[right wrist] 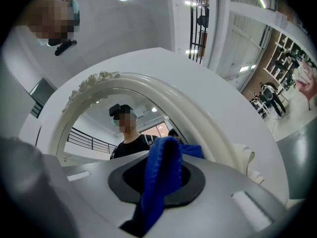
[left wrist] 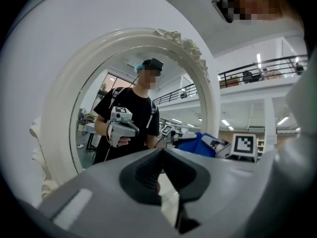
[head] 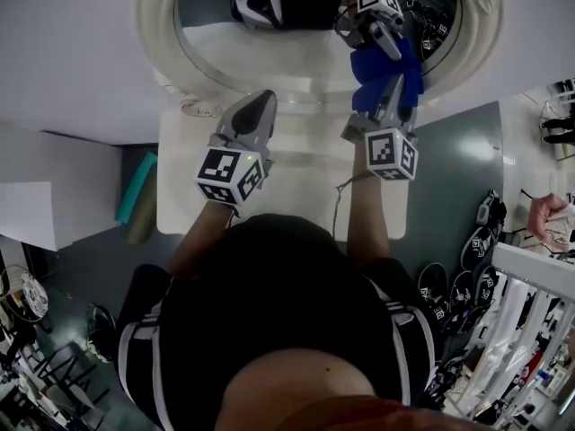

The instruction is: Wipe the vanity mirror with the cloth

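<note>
**Vanity mirror** (head: 202,16): round, in a cream moulded frame with carved ornament at the crown. It is stood upright at the far edge of the white table (head: 184,196). A person and both grippers are reflected in the glass.

**Cloth** (head: 368,65): blue and bunched. It is clamped between the jaws of the right gripper (head: 393,92), with a fold carried up over the jaw tips and the rest left hanging below. It is held at the lower right part of the glass, where it is met by its own reflection. It is seen towards the table's far right corner.

**Left gripper** (head: 260,104): its jaws are closed together with nothing between them. It is held above the table near the far edge, just in front of the mirror's base and left of the cloth, and is pointed at the glass but kept apart from it.
</note>
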### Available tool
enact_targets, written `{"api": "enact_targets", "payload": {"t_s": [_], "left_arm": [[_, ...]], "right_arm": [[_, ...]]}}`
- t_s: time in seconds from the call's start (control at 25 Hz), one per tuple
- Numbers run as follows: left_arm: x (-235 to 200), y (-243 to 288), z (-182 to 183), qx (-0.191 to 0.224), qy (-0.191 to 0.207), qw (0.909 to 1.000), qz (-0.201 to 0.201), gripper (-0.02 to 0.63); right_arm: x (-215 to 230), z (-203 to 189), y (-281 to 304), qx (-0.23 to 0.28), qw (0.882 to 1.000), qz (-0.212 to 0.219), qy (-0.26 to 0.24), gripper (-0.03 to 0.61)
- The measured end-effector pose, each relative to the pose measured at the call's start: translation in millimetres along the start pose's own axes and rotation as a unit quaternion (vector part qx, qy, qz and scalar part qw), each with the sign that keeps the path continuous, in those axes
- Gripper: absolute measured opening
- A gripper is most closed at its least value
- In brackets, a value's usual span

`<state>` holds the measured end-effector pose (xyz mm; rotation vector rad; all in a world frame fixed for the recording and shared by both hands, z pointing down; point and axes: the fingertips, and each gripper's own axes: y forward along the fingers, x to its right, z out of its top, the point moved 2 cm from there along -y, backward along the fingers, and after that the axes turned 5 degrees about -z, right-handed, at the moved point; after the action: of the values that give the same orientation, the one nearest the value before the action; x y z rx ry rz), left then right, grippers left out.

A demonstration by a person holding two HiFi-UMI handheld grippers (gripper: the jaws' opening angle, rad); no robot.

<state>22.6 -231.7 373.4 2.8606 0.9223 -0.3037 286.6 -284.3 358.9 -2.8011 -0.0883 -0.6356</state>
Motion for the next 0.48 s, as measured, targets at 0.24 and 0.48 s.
{"api": "enact_targets", "payload": {"t_s": [0.24,0.48], "left_arm": [[0.5,-2.0,0.2,0.001,0.0,1.0,0.001,0.009],[-0.5,-6.0,-8.1,-0.004,-0.001,1.0,0.008,0.009]], "right_arm": [[0.4,4.9,3.7,0.016,1.0,0.005,0.005,0.042],[-8.2,17.6,11.2,0.034,0.999,0.026,-0.012,0.042]]}}
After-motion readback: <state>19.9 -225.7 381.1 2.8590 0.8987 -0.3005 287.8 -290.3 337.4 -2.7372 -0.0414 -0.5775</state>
